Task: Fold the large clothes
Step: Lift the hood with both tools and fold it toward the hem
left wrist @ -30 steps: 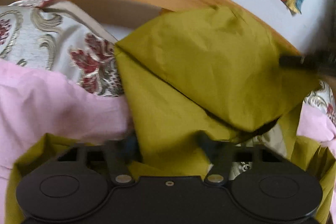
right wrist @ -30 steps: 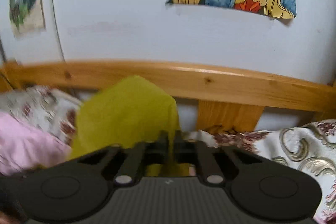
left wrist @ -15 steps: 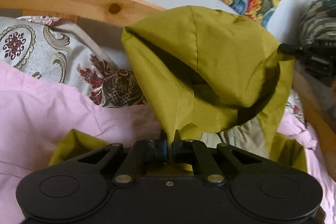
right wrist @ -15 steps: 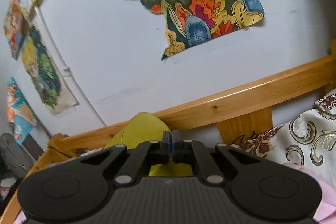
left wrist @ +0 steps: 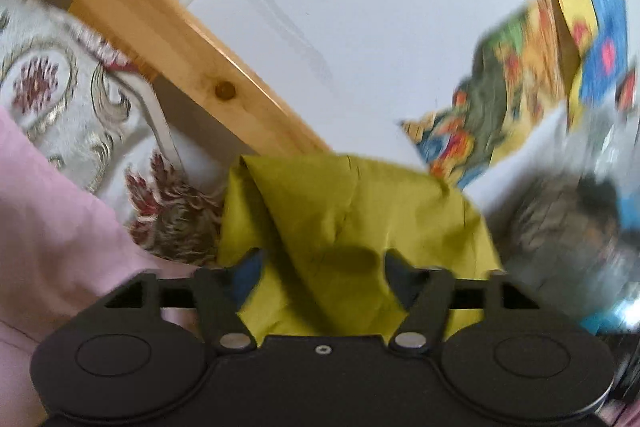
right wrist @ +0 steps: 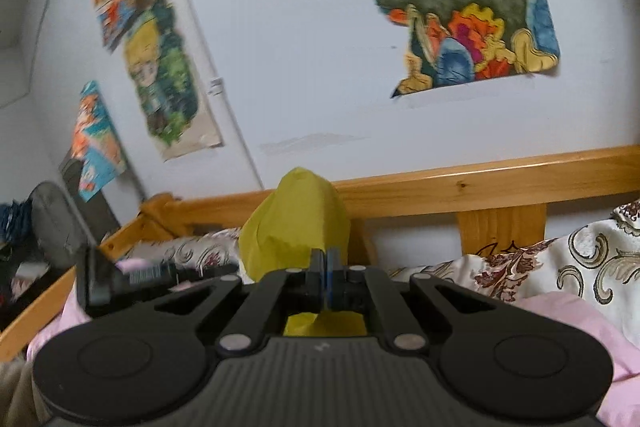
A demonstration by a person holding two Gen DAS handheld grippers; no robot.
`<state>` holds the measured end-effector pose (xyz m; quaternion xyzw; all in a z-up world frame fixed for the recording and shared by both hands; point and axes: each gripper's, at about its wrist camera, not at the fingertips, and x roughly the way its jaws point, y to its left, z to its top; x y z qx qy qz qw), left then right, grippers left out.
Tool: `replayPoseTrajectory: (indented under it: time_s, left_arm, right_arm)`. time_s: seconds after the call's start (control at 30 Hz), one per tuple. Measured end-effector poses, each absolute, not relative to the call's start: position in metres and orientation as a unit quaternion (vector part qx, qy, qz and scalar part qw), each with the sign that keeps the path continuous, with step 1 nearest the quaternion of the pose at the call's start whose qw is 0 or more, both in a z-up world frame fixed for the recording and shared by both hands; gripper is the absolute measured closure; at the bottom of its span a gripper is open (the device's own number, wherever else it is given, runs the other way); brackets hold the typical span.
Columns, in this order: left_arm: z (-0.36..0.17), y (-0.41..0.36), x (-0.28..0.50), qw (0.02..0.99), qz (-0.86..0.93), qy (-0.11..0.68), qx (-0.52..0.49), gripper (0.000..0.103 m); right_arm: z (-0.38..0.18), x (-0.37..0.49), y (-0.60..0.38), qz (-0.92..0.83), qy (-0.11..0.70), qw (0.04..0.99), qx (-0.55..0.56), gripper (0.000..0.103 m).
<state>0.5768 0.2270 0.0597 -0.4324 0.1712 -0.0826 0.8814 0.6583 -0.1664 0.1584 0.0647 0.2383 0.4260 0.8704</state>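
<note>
A: Left tongs [left wrist: 322, 267]?
B: Just spread apart, olive garment [left wrist: 352, 227] loose between, unpinched.
A: Right tongs [right wrist: 326, 269]?
B: Clamped on garment, lifted above pink sheet [right wrist: 568, 323], before wooden bed rail [right wrist: 480, 183].

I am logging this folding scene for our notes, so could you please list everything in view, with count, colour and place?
garment: one, olive green, raised over the bed between the two grippers
sheet: one, pink, spread over the bed
patterned cover: one, cream with dark red flowers, along the bed rail
bed rail: one, light wood, against the wall
posters: several, multicoloured, stuck on the white wall
pipe: one, white, running down the wall
left gripper: one, black, jaws have just been opening and stand apart, garment lying loose between them
right gripper: one, black, jaws closed, pinching a fold of the garment
</note>
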Motion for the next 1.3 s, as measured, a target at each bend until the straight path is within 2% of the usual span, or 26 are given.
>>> replayPoseTrajectory:
  time_s: [0.1,0.17,0.3,0.33,0.37,0.4,0.47,0.57,0.7,0.73,0.77,0.83,0.9,0.93,0.97,1.07,1.17,1.3]
  left_arm:
    - [0.055,0.230,0.580,0.856,-0.091,0.161,-0.483,0.029]
    - [0.052,0.227,0.583,0.840,-0.101,0.165,-0.506,0.023]
    - [0.055,0.225,0.584,0.819,-0.117,0.156,-0.540,0.024]
    - [0.057,0.224,0.584,0.820,-0.120,0.155,-0.538,0.032]
    - [0.061,0.222,0.585,0.820,-0.126,0.159,-0.535,0.047]
    - [0.064,0.220,0.586,0.819,-0.133,0.163,-0.534,0.054]
    - [0.071,0.216,0.586,0.822,-0.136,0.170,-0.527,0.082]
    - [0.084,0.207,0.582,0.832,-0.128,0.181,-0.509,0.093]
    - [0.099,0.201,0.565,0.807,-0.084,0.210,-0.546,0.097]
    - [0.103,0.201,0.558,0.797,-0.069,0.217,-0.560,0.097]
    - [0.107,0.202,0.550,0.785,-0.056,0.223,-0.575,0.097]
    - [0.115,0.202,0.536,0.764,-0.036,0.242,-0.597,0.097]
    - [0.124,0.201,0.523,0.758,-0.028,0.252,-0.600,0.097]
    - [0.127,0.200,0.516,0.760,-0.029,0.255,-0.598,0.097]
    - [0.128,0.198,0.510,0.757,-0.032,0.259,-0.599,0.097]
    - [0.126,0.190,0.495,0.749,-0.043,0.274,-0.602,0.097]
    - [0.122,0.182,0.483,0.745,-0.046,0.283,-0.603,0.097]
    - [0.117,0.173,0.469,0.746,-0.051,0.288,-0.599,0.097]
  right_arm:
    - [0.160,0.647,-0.174,0.434,0.236,0.867,0.061,0.101]
    - [0.159,0.641,-0.179,0.437,0.237,0.866,0.057,0.101]
    - [0.156,0.626,-0.187,0.440,0.238,0.865,0.028,0.101]
    - [0.156,0.622,-0.189,0.441,0.236,0.865,0.019,0.101]
    - [0.155,0.619,-0.191,0.445,0.236,0.864,0.013,0.101]
    - [0.154,0.616,-0.192,0.447,0.236,0.863,0.010,0.101]
    - [0.153,0.611,-0.195,0.446,0.236,0.863,0.003,0.101]
    - [0.153,0.607,-0.199,0.441,0.235,0.866,0.001,0.101]
    - [0.157,0.600,-0.203,0.412,0.224,0.883,-0.012,0.098]
    - [0.157,0.597,-0.206,0.399,0.223,0.889,-0.004,0.083]
    - [0.157,0.595,-0.211,0.389,0.226,0.893,0.010,0.057]
    - [0.155,0.588,-0.226,0.388,0.236,0.888,0.068,0.032]
    - [0.148,0.579,-0.242,0.398,0.260,0.870,0.133,0.030]
    - [0.142,0.572,-0.248,0.405,0.278,0.855,0.166,0.024]
    - [0.135,0.566,-0.253,0.411,0.293,0.841,0.194,0.014]
    - [0.101,0.550,-0.264,0.421,0.335,0.786,0.305,0.000]
    - [0.056,0.549,-0.267,0.397,0.358,0.730,0.425,0.000]
    - [0.013,0.561,-0.264,0.351,0.356,0.691,0.522,0.000]
